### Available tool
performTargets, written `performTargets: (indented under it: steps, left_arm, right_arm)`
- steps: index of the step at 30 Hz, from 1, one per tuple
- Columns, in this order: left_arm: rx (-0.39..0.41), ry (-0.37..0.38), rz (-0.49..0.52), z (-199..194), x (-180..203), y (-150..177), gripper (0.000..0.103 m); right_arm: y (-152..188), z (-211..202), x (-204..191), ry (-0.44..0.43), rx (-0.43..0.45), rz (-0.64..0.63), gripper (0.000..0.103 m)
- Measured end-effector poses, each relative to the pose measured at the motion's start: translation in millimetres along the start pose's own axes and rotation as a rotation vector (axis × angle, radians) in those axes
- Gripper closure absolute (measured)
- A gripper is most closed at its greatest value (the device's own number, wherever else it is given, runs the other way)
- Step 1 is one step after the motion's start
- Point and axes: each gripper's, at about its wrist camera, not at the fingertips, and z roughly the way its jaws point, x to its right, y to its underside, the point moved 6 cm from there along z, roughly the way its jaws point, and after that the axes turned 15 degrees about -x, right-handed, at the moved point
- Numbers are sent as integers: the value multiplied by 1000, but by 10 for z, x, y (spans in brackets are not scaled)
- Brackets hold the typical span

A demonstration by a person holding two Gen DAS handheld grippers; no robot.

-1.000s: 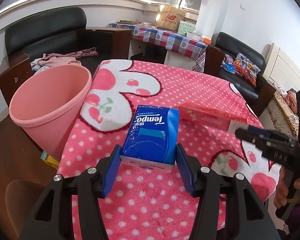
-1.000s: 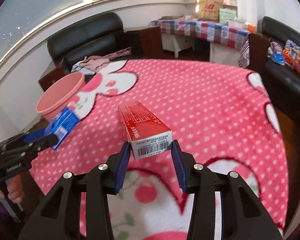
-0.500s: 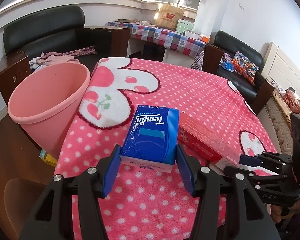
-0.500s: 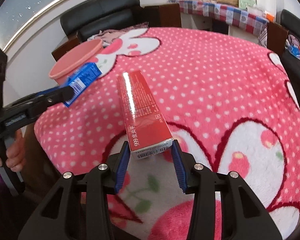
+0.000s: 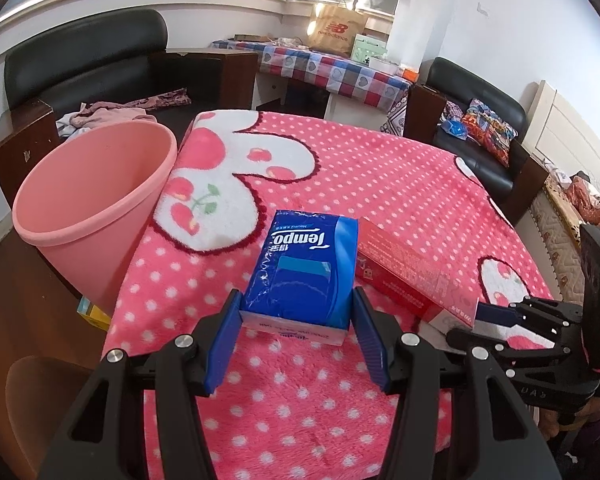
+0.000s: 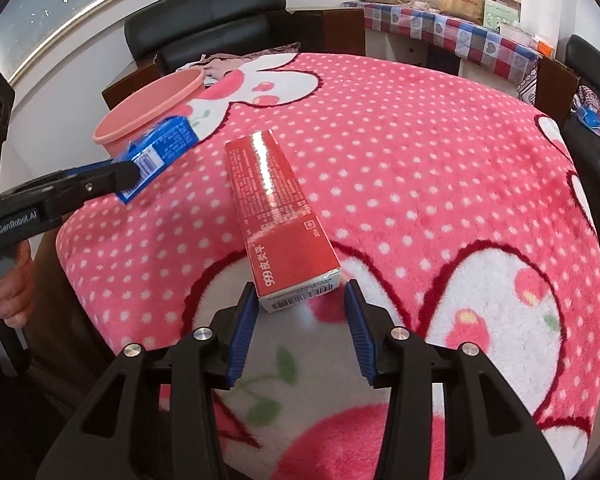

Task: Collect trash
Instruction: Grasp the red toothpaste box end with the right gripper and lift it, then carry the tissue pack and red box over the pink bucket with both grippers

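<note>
My left gripper (image 5: 297,297) is shut on a blue Tempo tissue pack (image 5: 304,268), held just above the pink polka-dot blanket (image 5: 380,168). A pink bin (image 5: 60,236) stands on the floor to its left. From the right wrist view that gripper (image 6: 132,176) and the pack (image 6: 168,140) hang close to the bin's rim (image 6: 148,120). A long red box (image 6: 272,208) lies on the blanket. Its barcode end sits between the pads of my right gripper (image 6: 299,292), with a thin gap at the right pad. The box (image 5: 404,272) rests right beside the pack.
A small yellow box (image 5: 94,314) lies on the floor by the bin. Black armchairs (image 5: 84,60) and a table with a checked cloth (image 5: 332,72) stand behind the bed. A person's hand (image 6: 16,292) holds the left gripper's handle at the blanket's edge.
My right gripper came down and toward the left one, bringing the red box onto the blanket beside the tissue pack. Its pads stand slightly wider. The left gripper and pack stayed put.
</note>
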Motion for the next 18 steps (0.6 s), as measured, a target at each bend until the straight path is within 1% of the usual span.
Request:
performTargets:
  steps: [2,3,4,6,10,13,16,17,18]
  left_arm:
    - [-4,2,2,10,4,2,49]
    - [-4,2,3,10,5,-3,49]
    - [-4,1,3,10,4,-3,49]
    - [-4,2,1,10,6,-2,49]
    - [-10,5,-2,21,23,9,49]
    - [-8,5,3,11,28,12,49]
    - [-5,5,1,4,7,-1,49]
    - [-4,5,-1,-1,-3,-5,49]
    - [-3,6,-4,0,-9,-7,49]
  right_arm:
    - [-16,13,-5,10,0,-11,56]
    - [-20,15,-10,14,0,-17,50]
    - [-19,14,-23,14,4,-30,47]
    - [-30,23,-33,19,5,-47,47]
    - [-68,23,-31,2,25,-57,47]
    - [-85,-11,-28,-28,50,-55,47]
    - [-73,14,7,-28,43,-45,47]
    - [-64,22,14,-33,40,-41,48]
    - [-50,29,26,-35,37,-35,55]
